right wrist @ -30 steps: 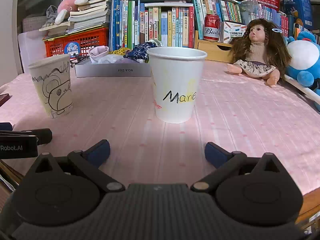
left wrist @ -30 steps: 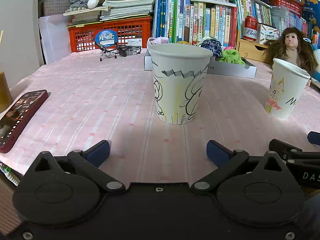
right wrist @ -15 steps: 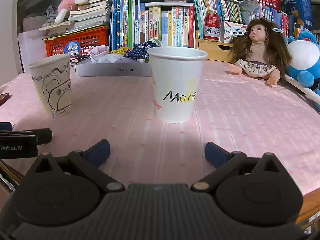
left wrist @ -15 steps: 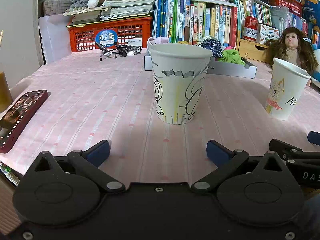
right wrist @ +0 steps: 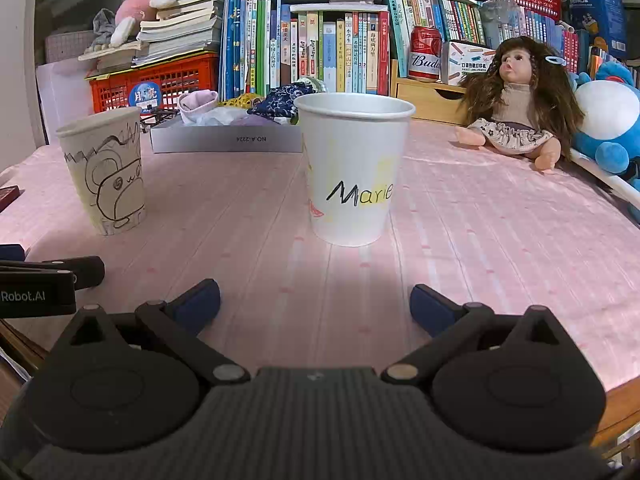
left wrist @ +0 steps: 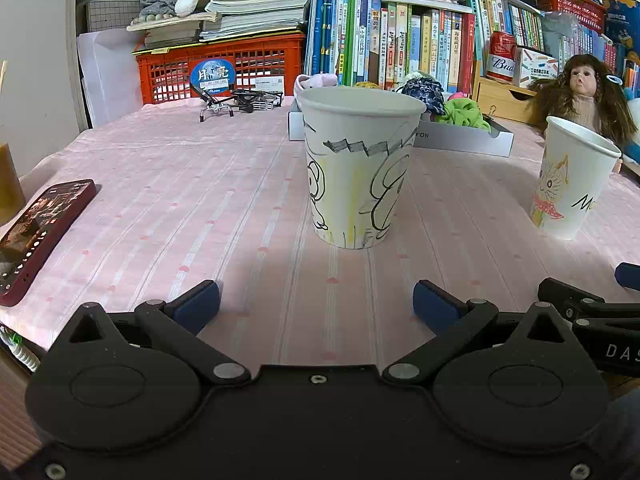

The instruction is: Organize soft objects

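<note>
My left gripper (left wrist: 316,304) is open and empty, low over the pink tablecloth, facing a paper cup with a drawn cartoon (left wrist: 358,168). My right gripper (right wrist: 315,304) is open and empty, facing a white paper cup marked "Marie" (right wrist: 354,168). The Marie cup also shows in the left wrist view (left wrist: 570,184), and the cartoon cup in the right wrist view (right wrist: 106,170). Behind the cups a flat grey box (right wrist: 226,140) holds soft cloth items: a pink one (right wrist: 198,102), a dark blue patterned one (right wrist: 280,100) and a green one (left wrist: 464,112).
A red phone (left wrist: 40,232) lies at the table's left edge. A doll (right wrist: 516,100) and a blue plush (right wrist: 608,120) sit at the right. Books, a red crate (left wrist: 224,68), a beer can (right wrist: 425,54) and a wooden drawer box (right wrist: 428,98) line the back.
</note>
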